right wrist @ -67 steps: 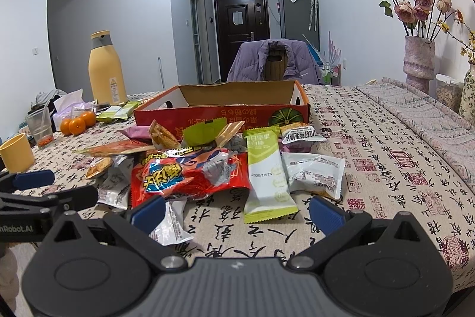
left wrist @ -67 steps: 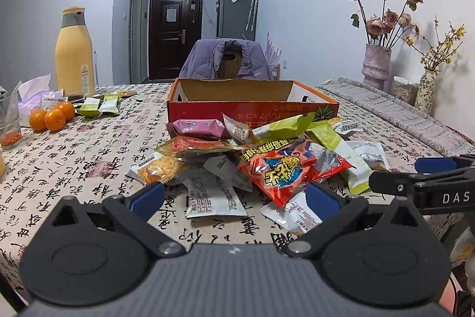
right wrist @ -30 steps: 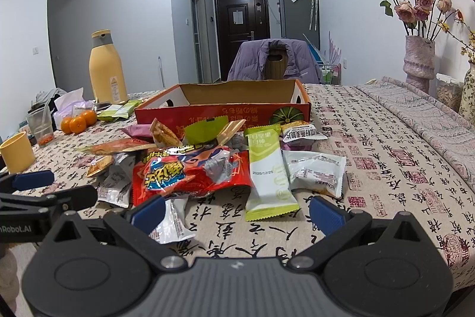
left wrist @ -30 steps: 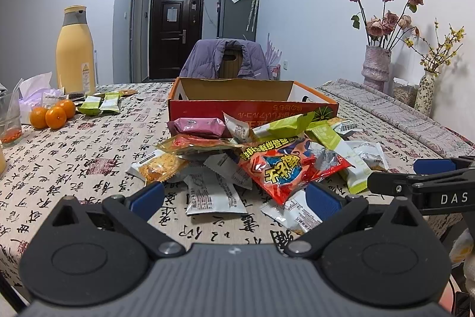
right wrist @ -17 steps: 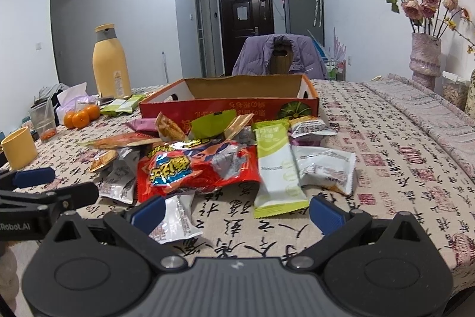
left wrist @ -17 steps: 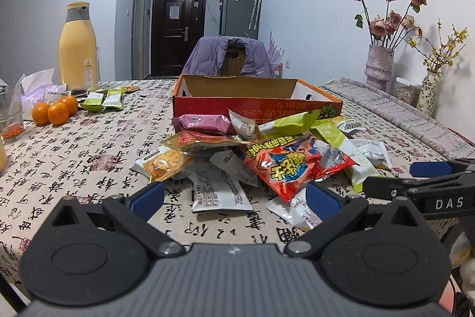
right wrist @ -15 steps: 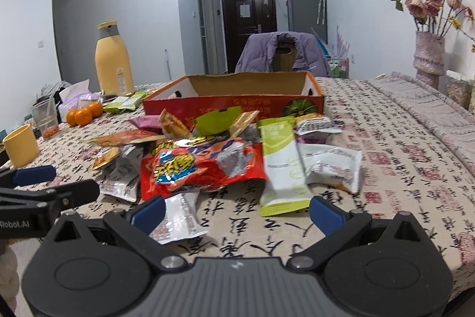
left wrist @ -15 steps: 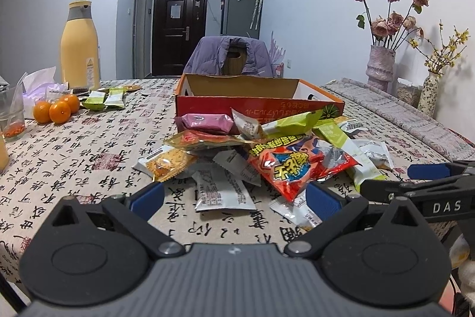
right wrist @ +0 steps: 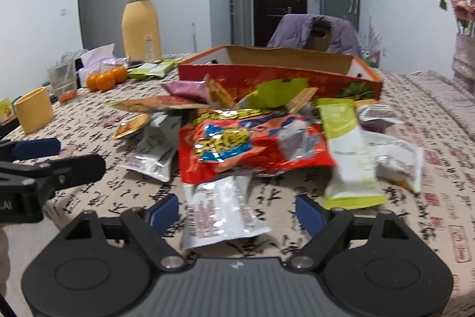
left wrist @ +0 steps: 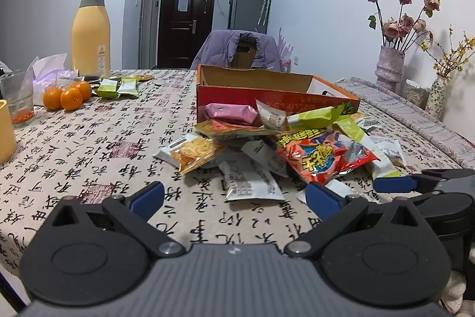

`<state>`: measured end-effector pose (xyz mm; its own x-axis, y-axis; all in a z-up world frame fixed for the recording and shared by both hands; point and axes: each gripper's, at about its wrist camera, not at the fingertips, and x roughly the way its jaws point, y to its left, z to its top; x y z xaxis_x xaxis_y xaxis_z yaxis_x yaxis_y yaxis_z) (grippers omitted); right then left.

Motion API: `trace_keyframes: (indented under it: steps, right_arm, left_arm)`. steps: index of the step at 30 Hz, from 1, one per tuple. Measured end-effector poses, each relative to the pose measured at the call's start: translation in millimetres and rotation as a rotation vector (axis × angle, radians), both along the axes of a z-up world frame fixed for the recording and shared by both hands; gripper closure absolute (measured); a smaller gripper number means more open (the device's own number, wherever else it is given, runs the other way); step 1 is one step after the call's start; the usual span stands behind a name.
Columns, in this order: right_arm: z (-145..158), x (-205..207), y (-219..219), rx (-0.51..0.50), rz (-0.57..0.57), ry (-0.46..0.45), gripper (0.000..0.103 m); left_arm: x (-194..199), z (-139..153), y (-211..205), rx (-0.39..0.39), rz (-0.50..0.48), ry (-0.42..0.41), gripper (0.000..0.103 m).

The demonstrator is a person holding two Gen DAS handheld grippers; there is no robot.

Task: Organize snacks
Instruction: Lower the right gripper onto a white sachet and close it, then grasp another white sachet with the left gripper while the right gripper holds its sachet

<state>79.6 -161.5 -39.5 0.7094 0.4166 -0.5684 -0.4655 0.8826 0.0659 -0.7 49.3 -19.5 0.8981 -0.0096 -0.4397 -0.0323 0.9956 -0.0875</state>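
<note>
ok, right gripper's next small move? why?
Probably ease the right gripper forward and finish closing on the silver packet. Its jaws have just been closing and the packet's near end lies between them, but the pads do not yet press on it. It lies nearest in the pile, free of the red chip bag, and the cardboard box behind looks empty.

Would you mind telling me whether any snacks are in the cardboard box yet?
Cannot tell. The cardboard box stands open-topped, but its near wall hides the floor; the snack packets in view all lie on the tablecloth in front.
</note>
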Motion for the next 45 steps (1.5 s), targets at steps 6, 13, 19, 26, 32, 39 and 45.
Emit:
trace_keyframes:
  steps: [6, 13, 19, 26, 32, 39, 45]
  right_arm:
    - [-7, 8, 14, -0.034, 0.027, 0.006, 0.036]
    - [-9, 6, 14, -0.032, 0.048, -0.018, 0.055]
    - [-7, 3, 8, -0.002, 0.051, -0.017, 0.06]
    - [-1, -6, -12, 0.017, 0.011, -0.056, 0.062]
    - [2, -9, -34, 0.026, -0.051, -0.082, 0.062]
    - [5, -1, -58, 0.051, -0.134, -0.101, 0.062]
    - [5, 4, -71, 0.065, -0.171, -0.11, 0.062]
  left_arm:
    - [0, -3, 5, -0.01, -0.003, 0.007, 0.0]
    - [1, -5, 4, -0.014, -0.017, 0.017, 0.0]
    - [2, -5, 0, -0.008, -0.024, 0.025, 0.0]
    - [13, -6, -9, 0.004, -0.02, 0.05, 0.0]
    - [35, -9, -20, 0.037, 0.008, 0.099, 0.008]
    - [64, -9, -29, 0.052, 0.048, 0.148, 0.021]
    - [87, -11, -38, 0.067, 0.079, 0.19, 0.026]
